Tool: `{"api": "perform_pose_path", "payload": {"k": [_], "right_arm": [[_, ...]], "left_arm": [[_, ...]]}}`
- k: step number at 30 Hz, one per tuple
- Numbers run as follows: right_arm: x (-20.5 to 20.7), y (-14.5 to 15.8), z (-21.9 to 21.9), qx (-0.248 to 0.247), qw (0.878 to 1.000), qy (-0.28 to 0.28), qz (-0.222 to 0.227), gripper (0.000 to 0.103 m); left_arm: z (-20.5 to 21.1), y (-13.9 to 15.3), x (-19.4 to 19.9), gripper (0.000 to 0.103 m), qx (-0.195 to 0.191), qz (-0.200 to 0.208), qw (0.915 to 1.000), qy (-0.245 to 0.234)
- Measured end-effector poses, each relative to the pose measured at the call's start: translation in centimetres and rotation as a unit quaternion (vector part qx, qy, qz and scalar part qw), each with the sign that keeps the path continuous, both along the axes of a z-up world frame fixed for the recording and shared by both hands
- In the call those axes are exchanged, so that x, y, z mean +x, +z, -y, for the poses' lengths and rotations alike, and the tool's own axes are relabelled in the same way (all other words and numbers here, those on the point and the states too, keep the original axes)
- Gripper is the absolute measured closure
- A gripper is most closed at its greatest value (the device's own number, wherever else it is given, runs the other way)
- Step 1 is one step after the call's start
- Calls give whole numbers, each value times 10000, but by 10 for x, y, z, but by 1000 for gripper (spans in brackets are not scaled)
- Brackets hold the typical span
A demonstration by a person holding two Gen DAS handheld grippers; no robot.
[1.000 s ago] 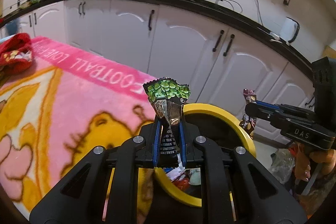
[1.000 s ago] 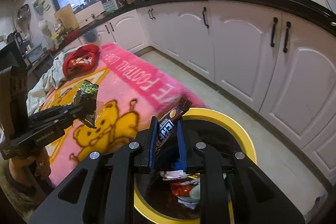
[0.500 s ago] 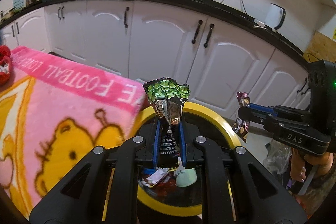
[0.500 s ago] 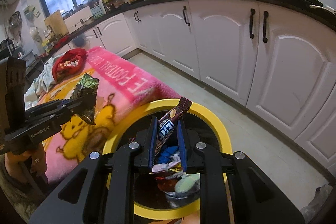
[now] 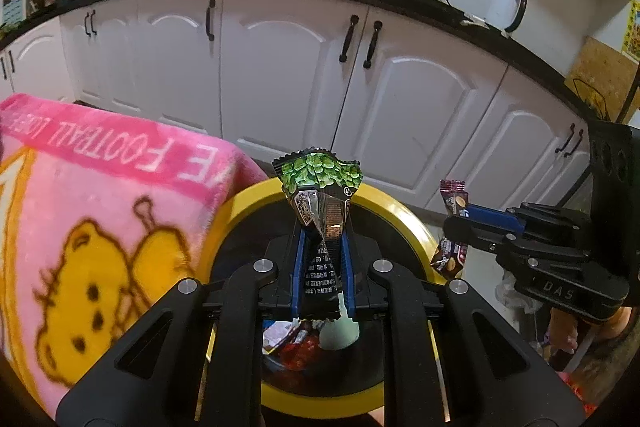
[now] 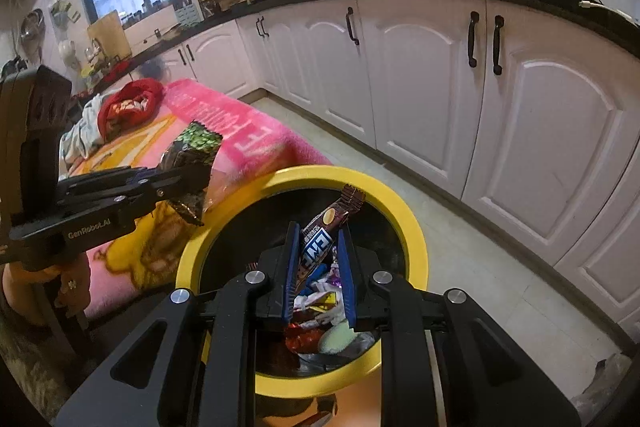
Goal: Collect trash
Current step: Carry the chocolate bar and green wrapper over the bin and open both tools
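Observation:
My left gripper (image 5: 320, 231) is shut on a black snack packet with a green pea print (image 5: 320, 187), held upright over the yellow-rimmed bin (image 5: 404, 219). From the right wrist view, that left gripper (image 6: 188, 183) and its packet (image 6: 196, 151) hang at the bin's left edge. My right gripper (image 6: 318, 235) is shut on a dark brown candy-bar wrapper (image 6: 326, 227), above the bin (image 6: 408, 227) opening. Seen from the left, the right gripper (image 5: 456, 223) holds its wrapper (image 5: 452, 227) at the bin's right rim. Several crumpled wrappers (image 6: 320, 311) lie inside the bin.
A pink blanket with a yellow bear (image 5: 100, 219) covers the surface left of the bin; a red cloth (image 6: 128, 103) lies at its far end. White cabinets (image 6: 420, 75) under a black counter line the back. Tiled floor (image 6: 480, 259) stretches right of the bin.
Both grippers have moved over and down toward the bin with their wrappers still gripped. The bin's opening now sits beneath both, and the blanket has slid off to the left.

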State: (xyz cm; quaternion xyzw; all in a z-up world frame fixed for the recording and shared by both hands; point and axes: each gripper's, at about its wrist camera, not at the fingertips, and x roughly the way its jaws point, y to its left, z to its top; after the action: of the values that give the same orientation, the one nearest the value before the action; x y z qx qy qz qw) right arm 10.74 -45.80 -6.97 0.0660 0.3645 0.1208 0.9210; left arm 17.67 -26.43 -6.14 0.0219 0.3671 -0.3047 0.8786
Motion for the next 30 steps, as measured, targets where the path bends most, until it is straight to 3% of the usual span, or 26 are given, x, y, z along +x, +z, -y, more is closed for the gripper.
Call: {"api": "perform_pose_path", "payload": {"k": [17,30], "right_arm": [[4,-46,-32,-148,9983,326,-461,85],[8,-56,-32,-59,9976,273,-640,80]], "left_arm": [[-1,-28,10,92,47,-495,9988,-10],[-2,-36,15,87,74,-697,9975,64]]}}
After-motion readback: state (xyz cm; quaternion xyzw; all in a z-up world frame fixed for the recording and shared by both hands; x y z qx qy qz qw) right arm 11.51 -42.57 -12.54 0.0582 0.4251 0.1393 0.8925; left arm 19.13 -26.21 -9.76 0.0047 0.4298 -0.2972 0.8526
